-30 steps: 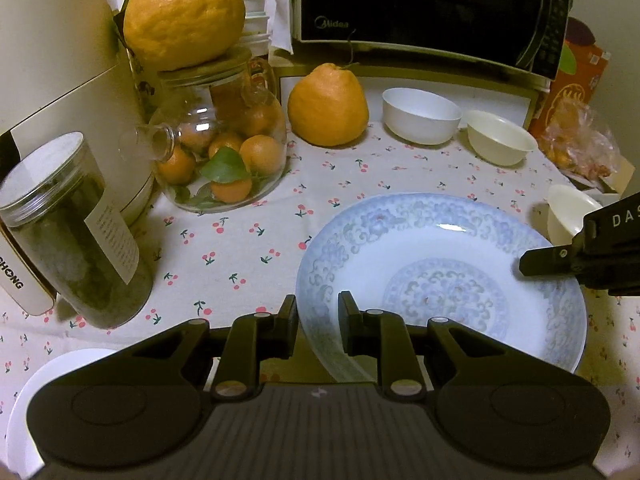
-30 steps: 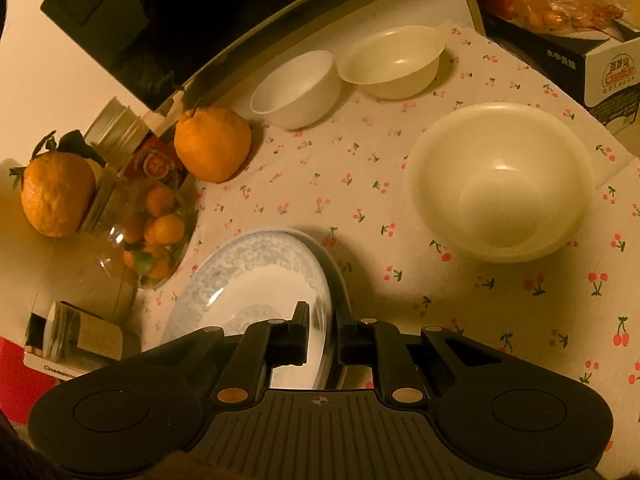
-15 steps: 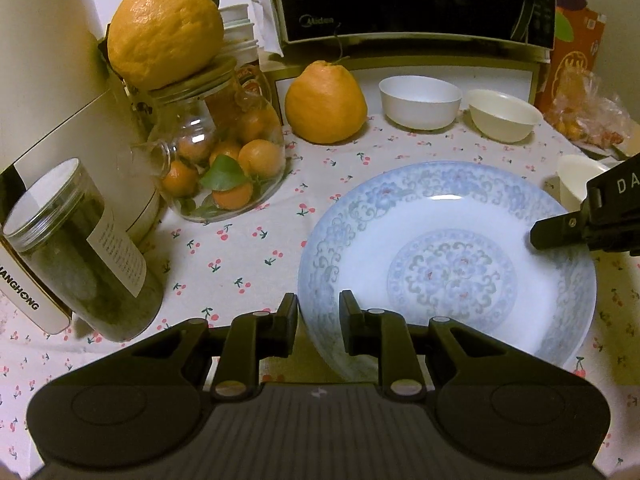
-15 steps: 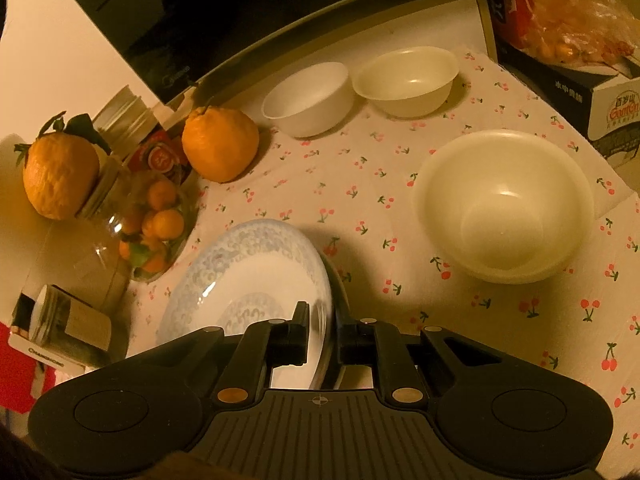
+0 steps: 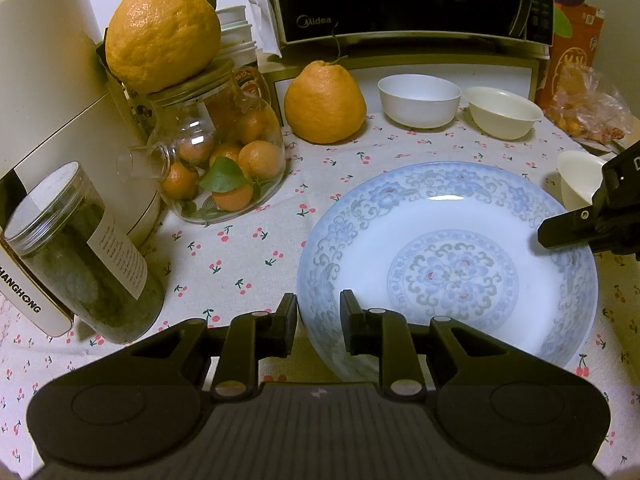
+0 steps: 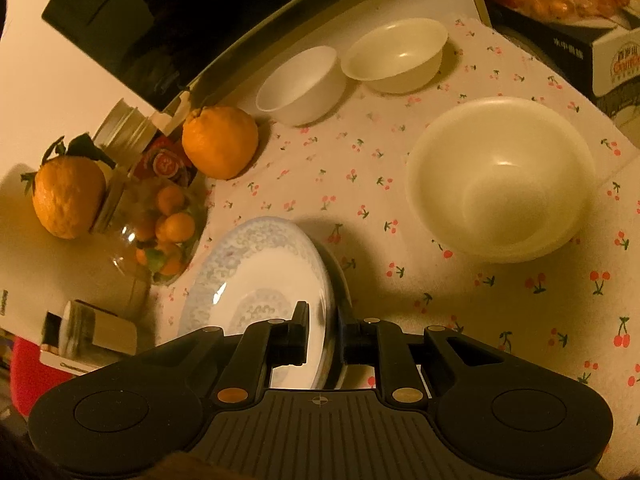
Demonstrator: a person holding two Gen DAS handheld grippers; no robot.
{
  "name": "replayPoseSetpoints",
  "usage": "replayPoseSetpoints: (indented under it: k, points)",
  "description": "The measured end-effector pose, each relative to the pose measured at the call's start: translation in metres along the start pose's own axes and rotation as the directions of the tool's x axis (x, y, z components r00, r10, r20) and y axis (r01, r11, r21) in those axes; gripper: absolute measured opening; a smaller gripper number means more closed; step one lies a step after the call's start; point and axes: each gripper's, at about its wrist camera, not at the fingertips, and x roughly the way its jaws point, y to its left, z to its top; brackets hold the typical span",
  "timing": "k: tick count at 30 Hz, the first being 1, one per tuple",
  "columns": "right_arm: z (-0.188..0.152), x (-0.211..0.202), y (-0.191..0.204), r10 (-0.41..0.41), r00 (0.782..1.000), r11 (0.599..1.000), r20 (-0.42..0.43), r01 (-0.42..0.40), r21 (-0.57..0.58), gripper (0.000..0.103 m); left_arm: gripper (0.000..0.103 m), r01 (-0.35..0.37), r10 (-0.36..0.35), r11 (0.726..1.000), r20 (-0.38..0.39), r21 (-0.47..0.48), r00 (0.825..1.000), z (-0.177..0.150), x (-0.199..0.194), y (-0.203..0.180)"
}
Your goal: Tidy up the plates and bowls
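While the left gripper (image 5: 318, 322) is clamped on the near rim of the blue-patterned plate (image 5: 448, 264) and the right gripper (image 6: 323, 338) is clamped on the opposite rim, the plate is best kept level and moved by both hands together, so that neither rim slips from the pads. The plate is held over the cherry-print tablecloth (image 5: 248, 240), in front of the microwave (image 5: 408, 0). Being round, no long axis is shown; its hollow is faced upward, slightly tilted in the right wrist view.
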Motion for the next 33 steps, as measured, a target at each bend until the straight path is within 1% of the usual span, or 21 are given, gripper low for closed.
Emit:
replayPoseSetpoints:
  k: [10,13,16,21,23,25,27,29,33]
  points:
    - [0.002,-0.004,-0.003,0.017,1.000,0.999,-0.026,-0.016,0.036,0.016,0.021,0.004,-0.004,1.000,0.000,-0.003,1.000,0.000,0.000,0.000]
    - [0.003,-0.008,-0.002,-0.013,0.999,1.000,-0.030,0.013,0.026,0.017,0.022,0.005,-0.005,1.000,-0.001,-0.004,1.000,0.001,0.000,0.000]
    - [0.002,-0.009,-0.005,0.006,0.999,0.999,-0.034,-0.004,0.039,0.017,0.022,0.003,-0.003,1.000,-0.002,-0.007,1.000,0.000,0.000,-0.001]
    - [0.002,-0.009,-0.005,0.006,0.999,0.999,-0.041,-0.005,0.038,0.017,0.023,0.005,-0.005,1.000,-0.007,-0.017,1.000,0.001,-0.001,0.000]
    - [0.002,-0.009,-0.005,0.005,0.999,0.999,-0.042,-0.003,0.035,0.017,0.023,0.011,-0.011,1.000,-0.012,-0.022,1.000,0.001,-0.001,0.001]
    - [0.002,-0.010,-0.006,0.007,0.999,0.999,-0.046,-0.005,0.039,0.017,0.026,0.024,-0.025,0.999,-0.025,-0.031,0.999,0.002,-0.001,0.002]
    - [0.002,-0.010,-0.007,0.019,0.998,0.999,-0.052,-0.016,0.052,0.022,0.027,0.031,-0.033,0.999,-0.037,-0.040,0.999,0.003,-0.001,0.002]
    - [0.002,-0.011,-0.007,0.019,0.998,0.998,-0.054,-0.016,0.055,0.025,0.031,0.043,-0.046,0.998,-0.048,-0.047,0.998,0.004,-0.002,0.003]
    - [0.000,-0.015,-0.006,0.019,0.999,0.998,-0.048,-0.017,0.054,0.041,0.039,0.068,-0.072,0.996,-0.064,-0.060,0.995,0.005,-0.004,0.003]
